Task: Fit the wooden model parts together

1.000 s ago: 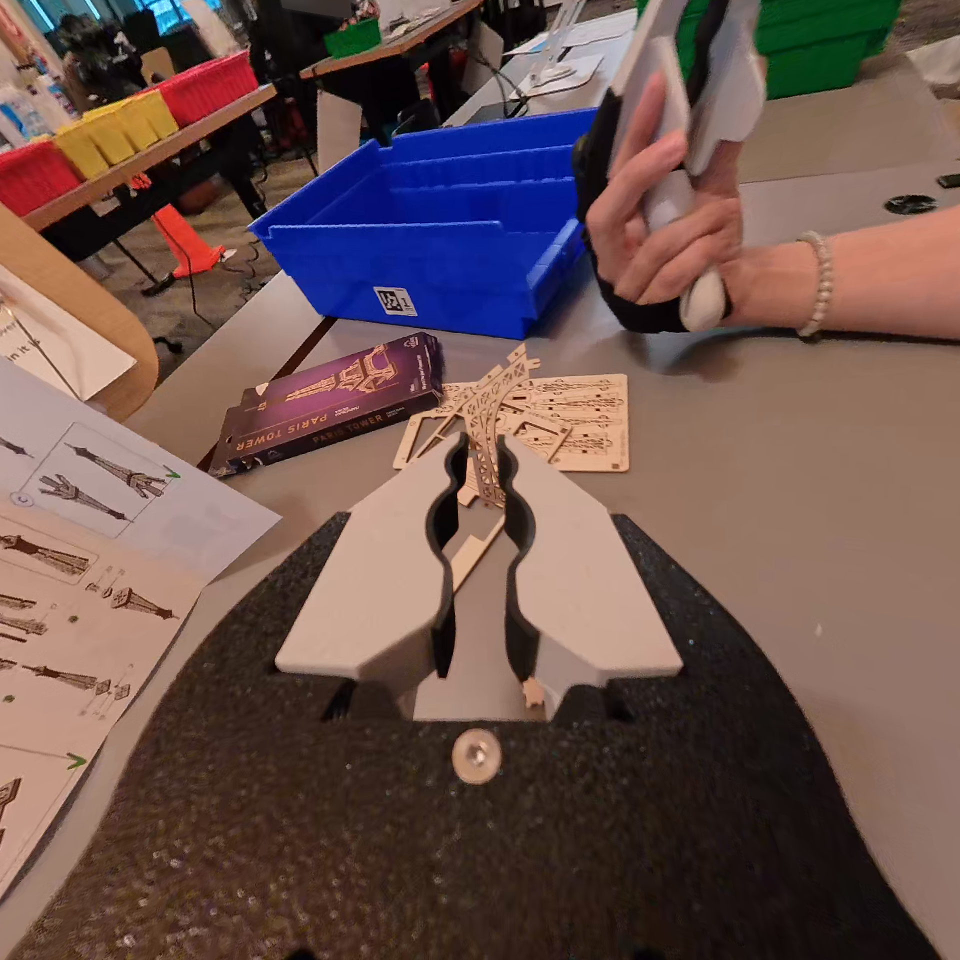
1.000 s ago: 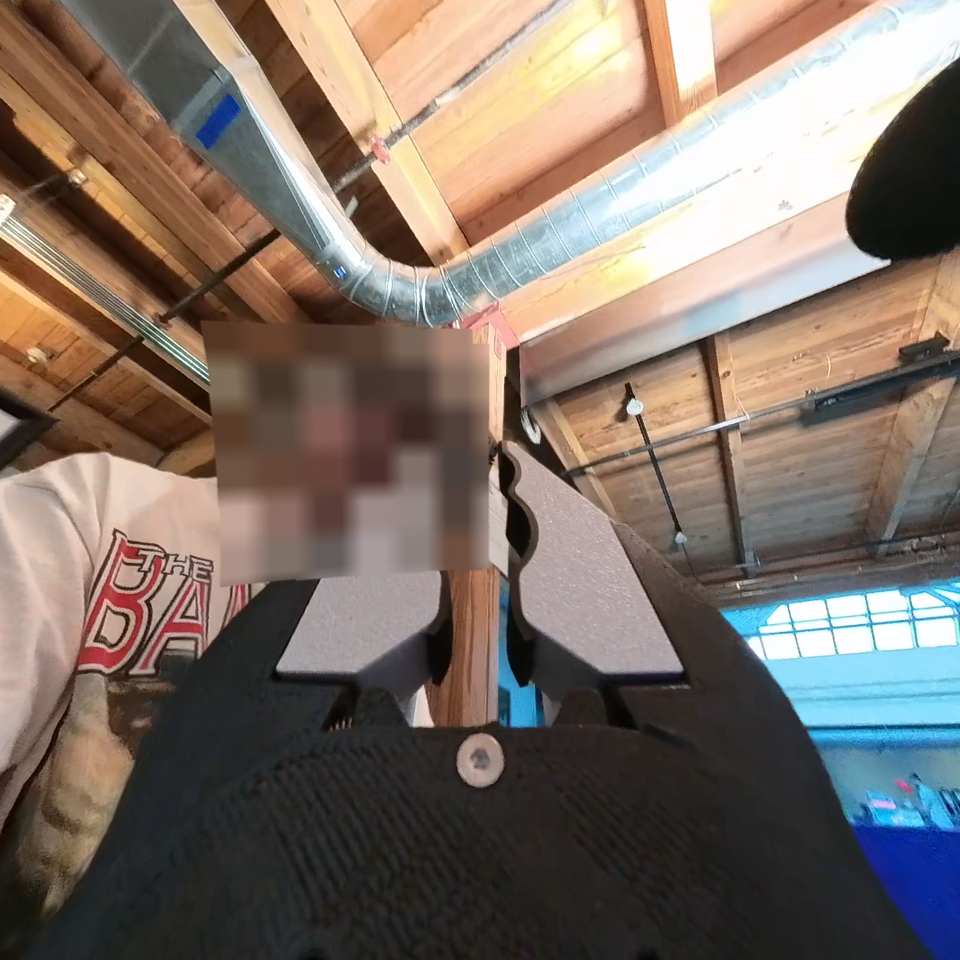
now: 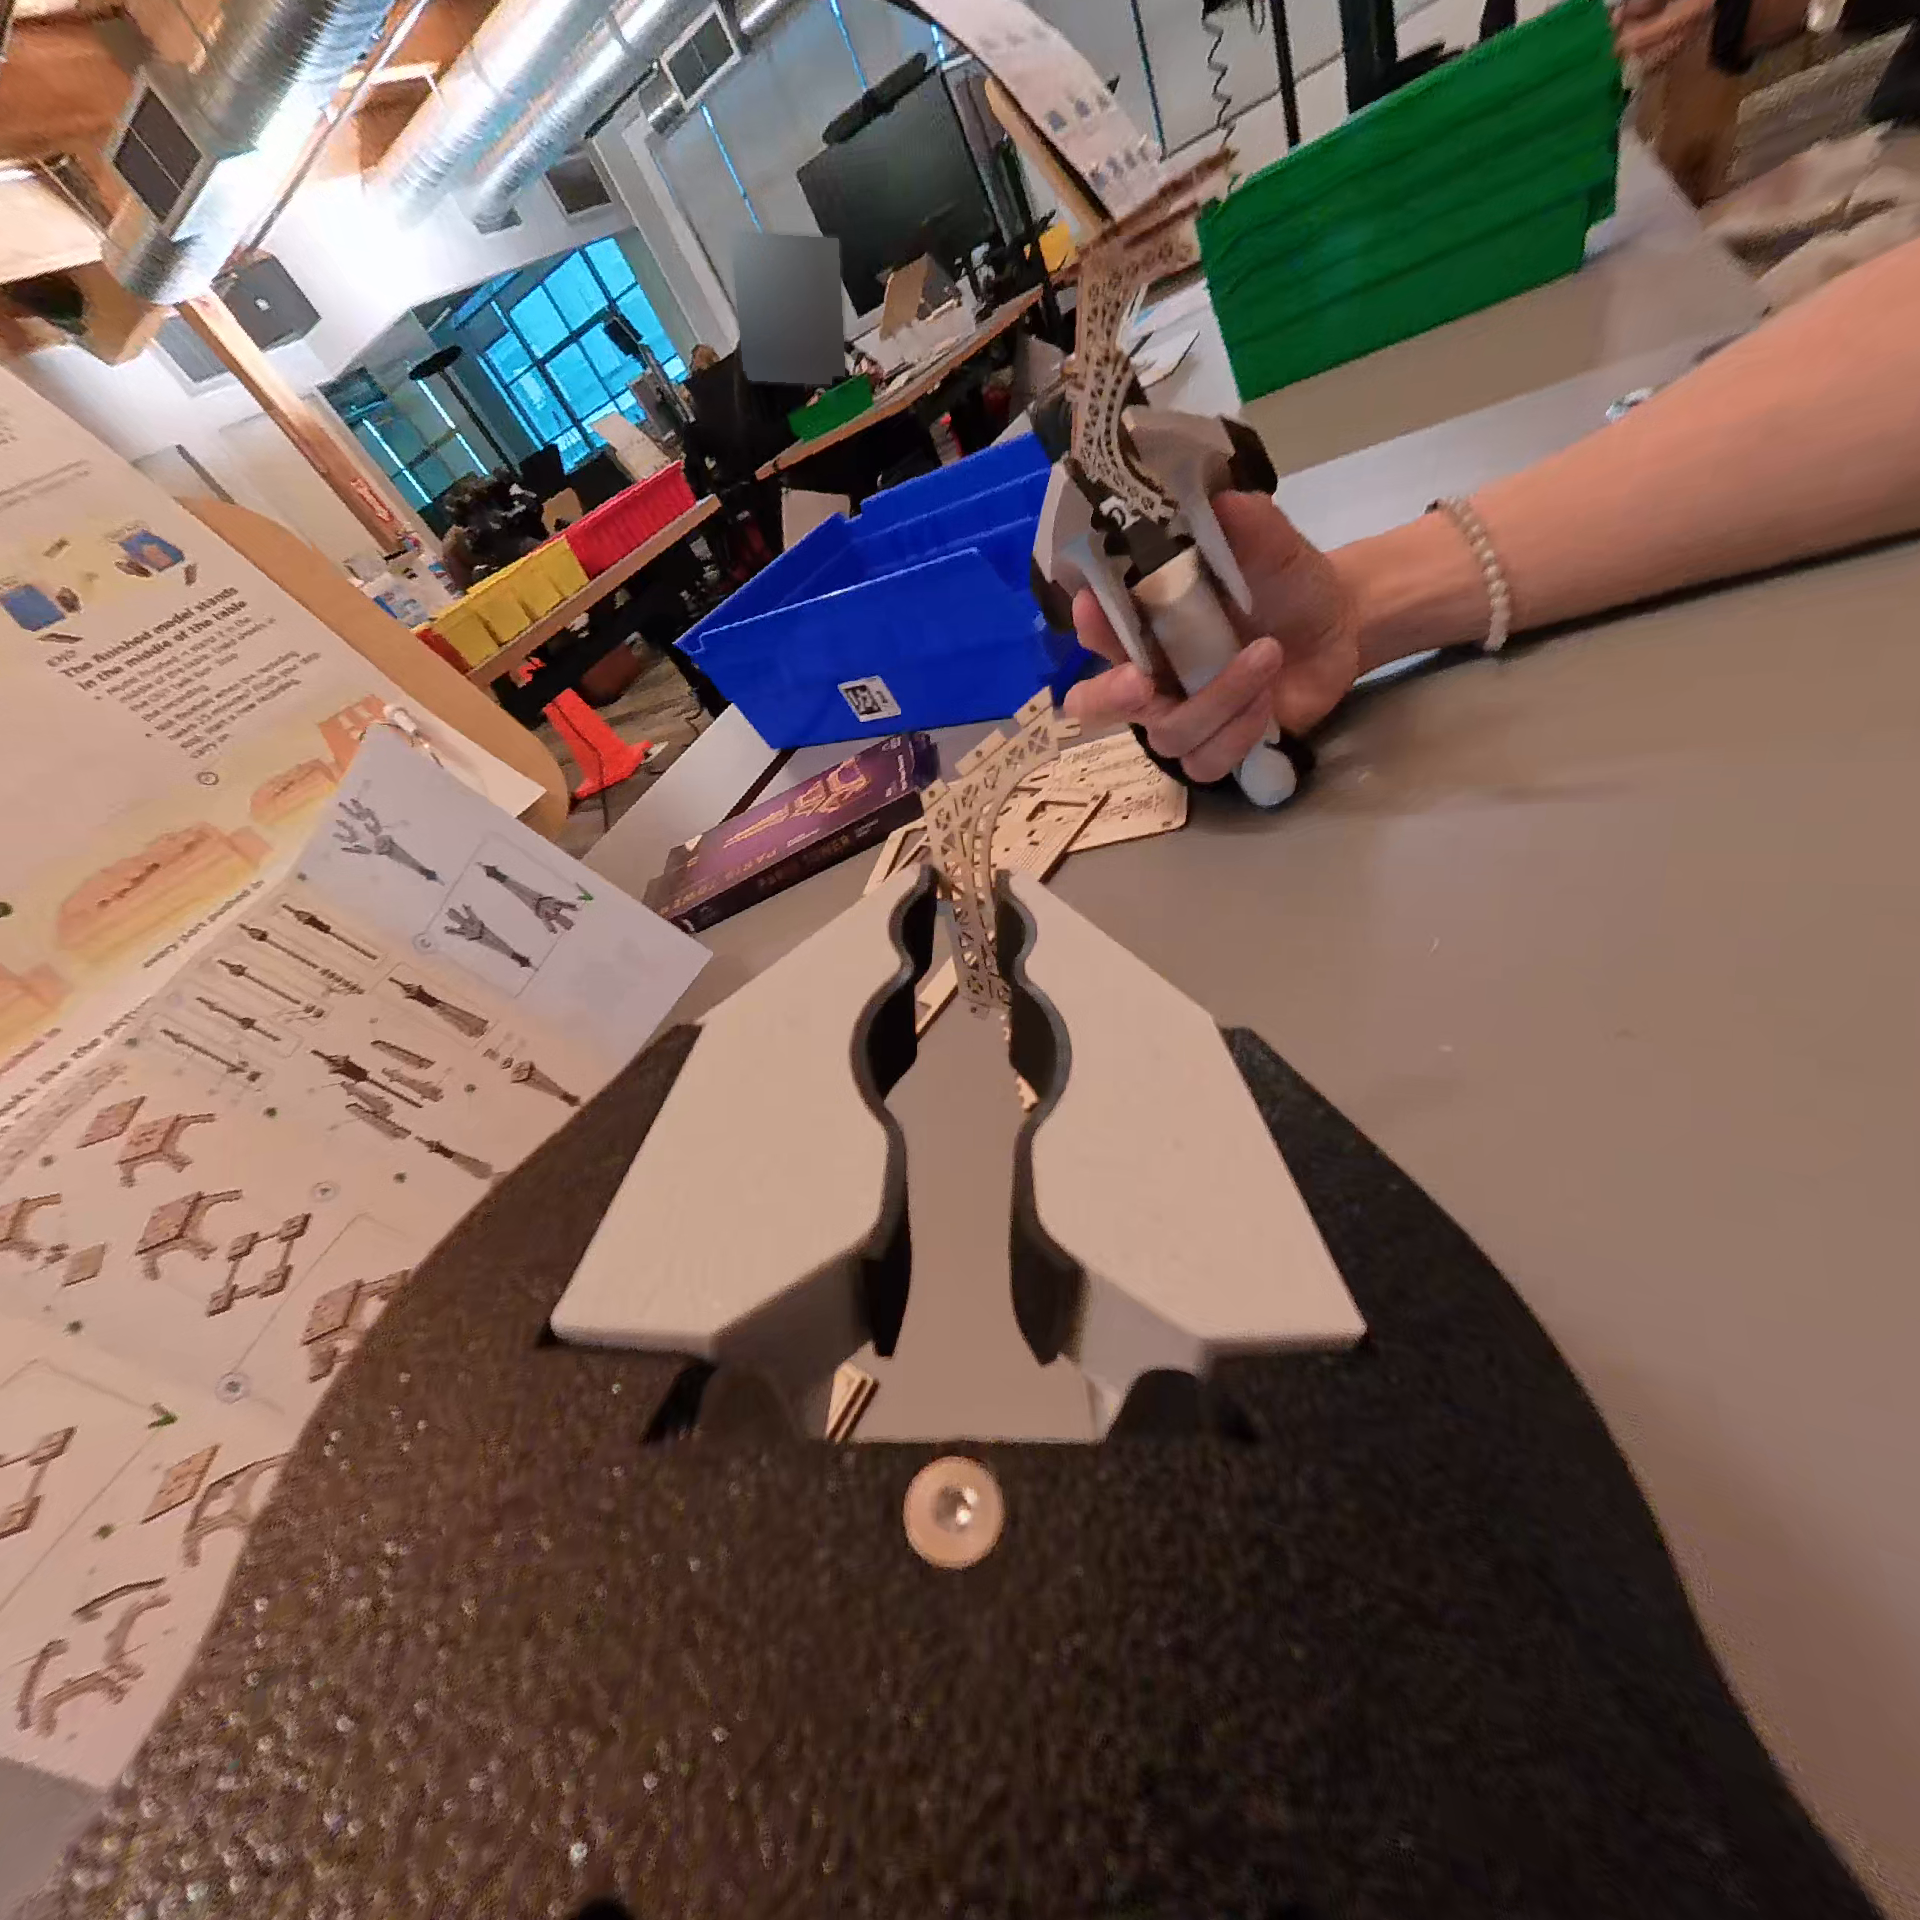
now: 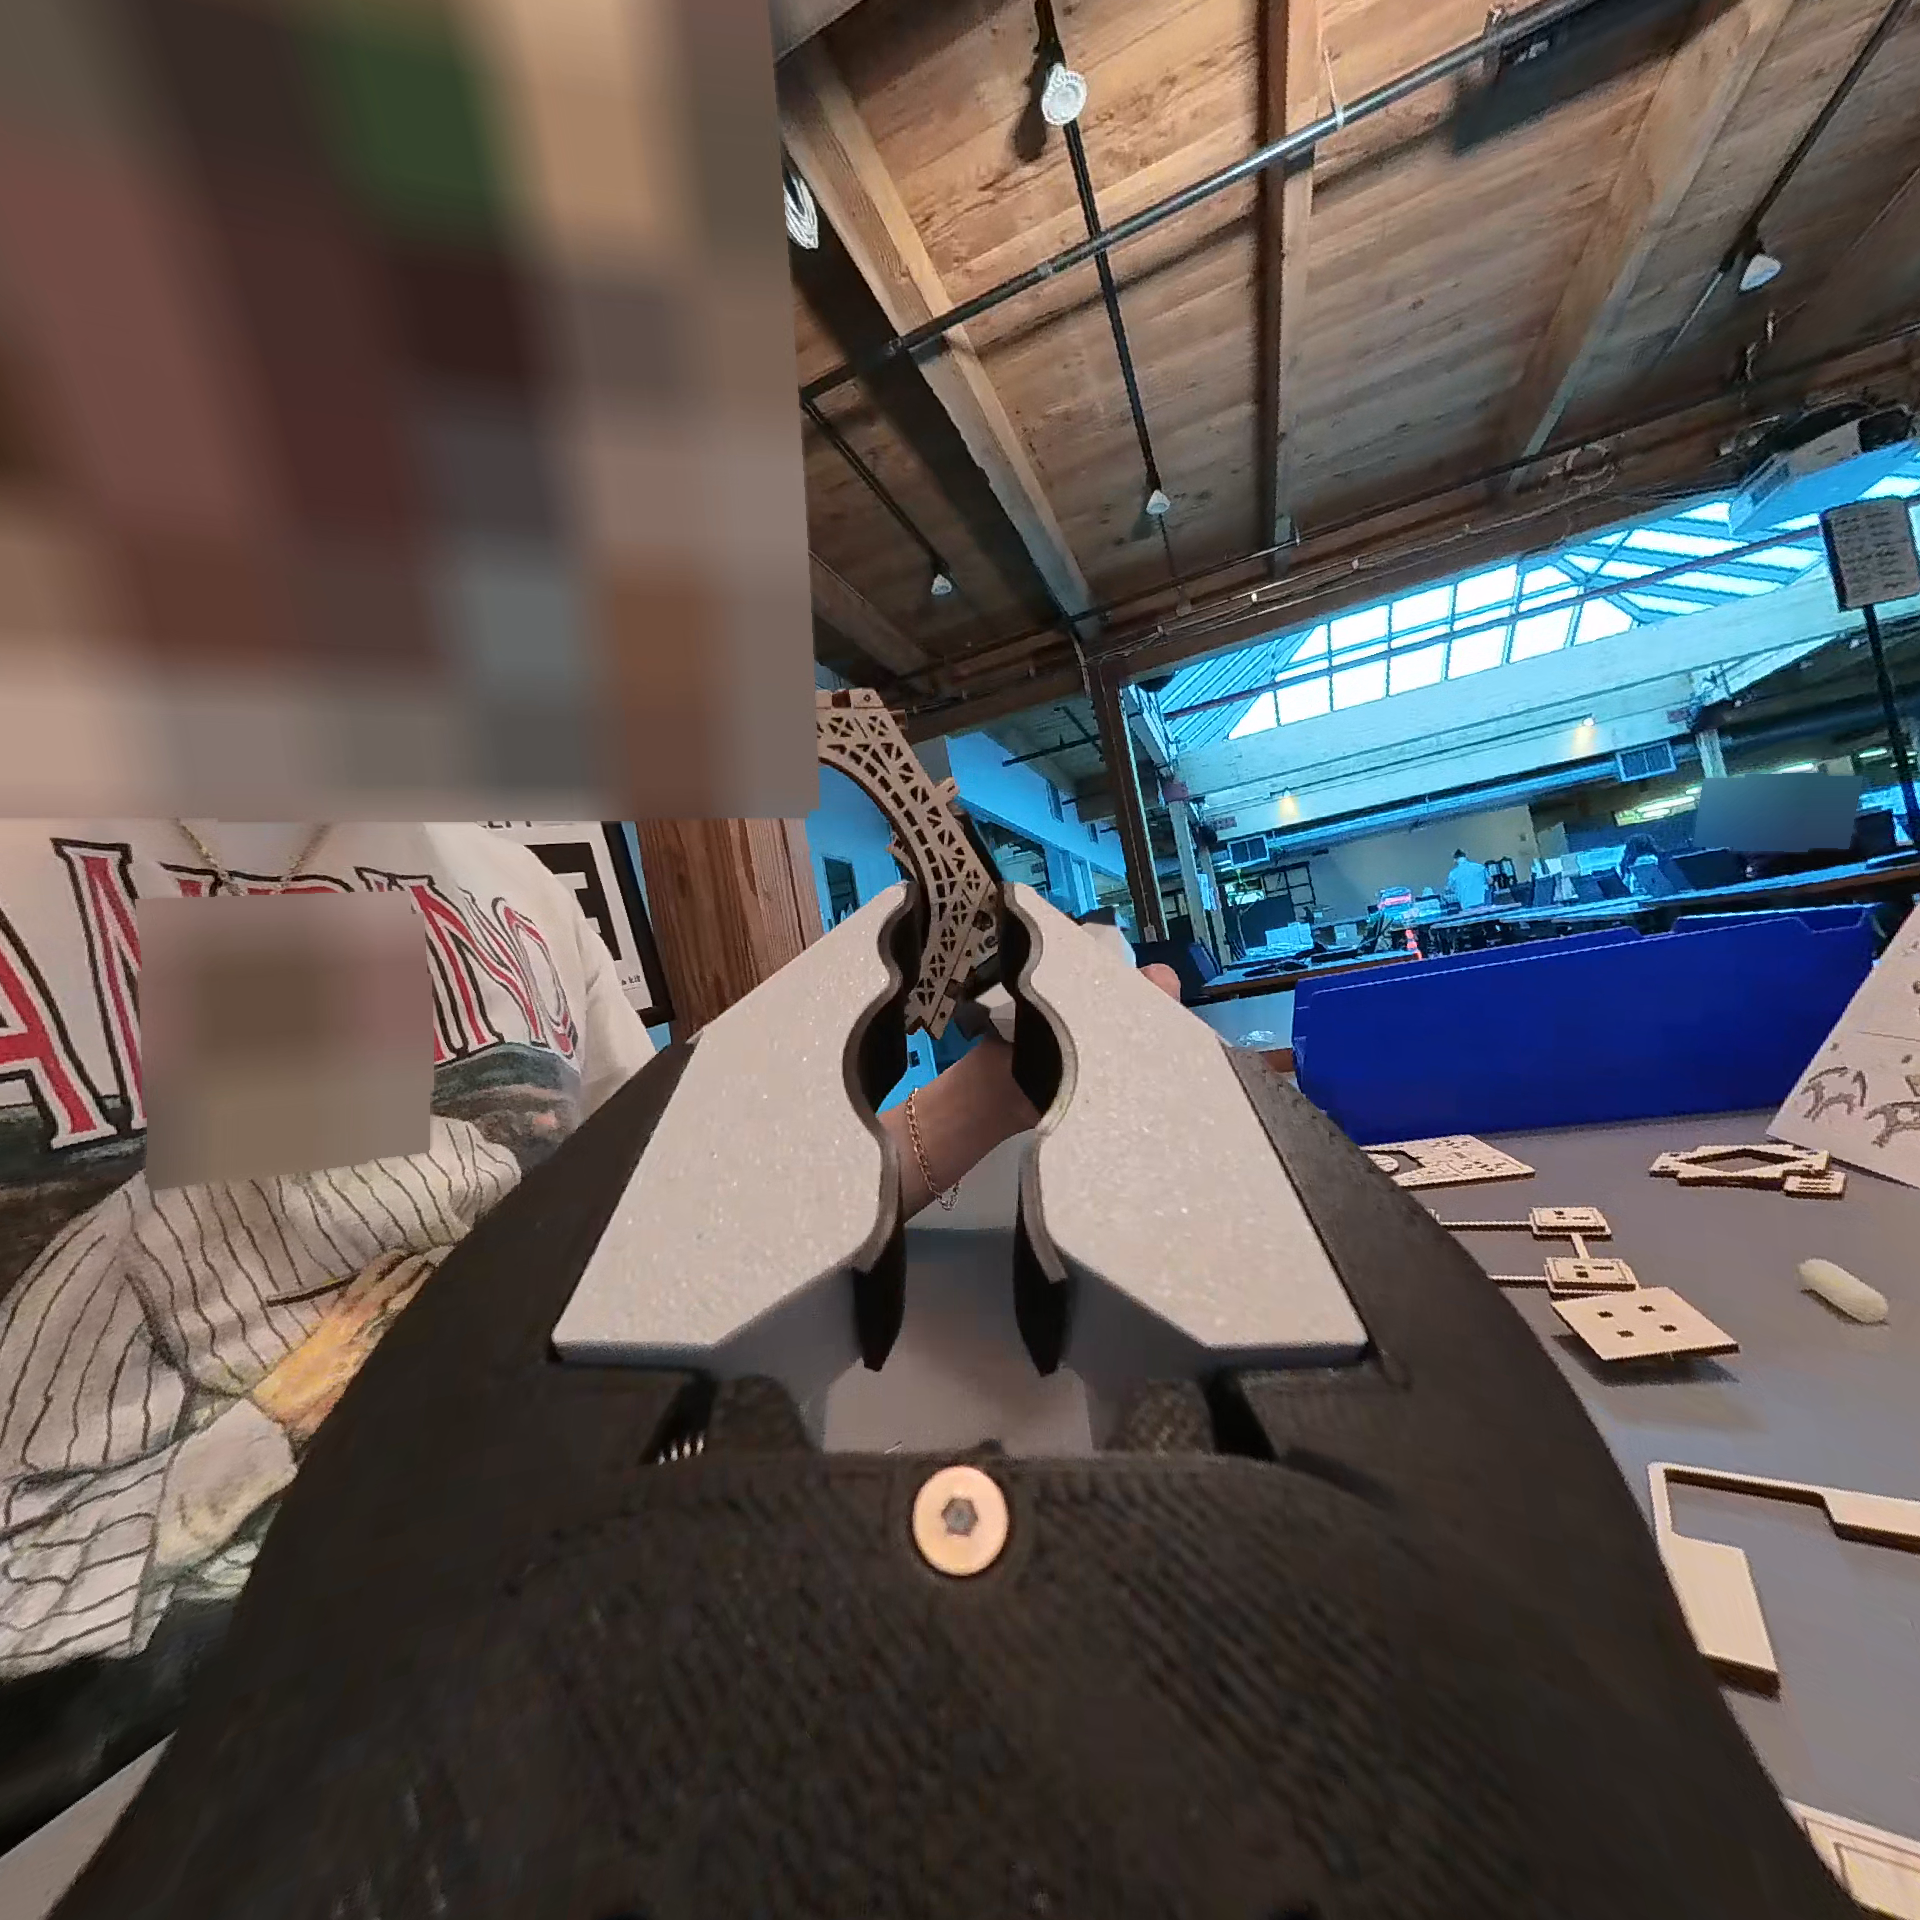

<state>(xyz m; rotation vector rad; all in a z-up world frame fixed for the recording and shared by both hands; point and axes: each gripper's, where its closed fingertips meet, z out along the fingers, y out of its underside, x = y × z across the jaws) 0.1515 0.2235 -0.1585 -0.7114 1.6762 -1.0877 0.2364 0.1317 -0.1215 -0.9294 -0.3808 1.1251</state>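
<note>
A curved lattice piece [image 3: 982, 862] is clamped between the tips of the left hand-held gripper [image 3: 966, 904], standing up and arching away from the camera over the grey worktop [image 3: 1558, 1039]. A second curved lattice piece [image 4: 925, 883] is pinched at the tips of the right hand-held gripper [image 4: 961, 935]; in the left wrist view that same piece [image 3: 1117, 353] is seen rising above the right hand-held gripper [image 3: 1127, 468], gripped in a hand [image 3: 1236, 644].

A second ago the left piece was lying low against the wooden sheets [image 3: 1101, 800] on the worktop, and the right hand-held gripper was pointed at the ceiling with no piece seen between its fingers. Now the left piece has been raised and tilted upward, and the right one has been swung down and turned to face it. The two pieces are near each other but still apart.

This is judged to be the approach before joining: both halves are held and turned toward one another, yet no slot has been engaged. Careful lining-up of the thin edges will be called for, as such fine fretwork may snap if forced.

More loose wooden parts [image 4: 1642, 1320] lie on the worktop beside a blue bin [image 3: 883, 623], a purple box [image 3: 790, 842] and an instruction sheet [image 3: 312, 1091].
</note>
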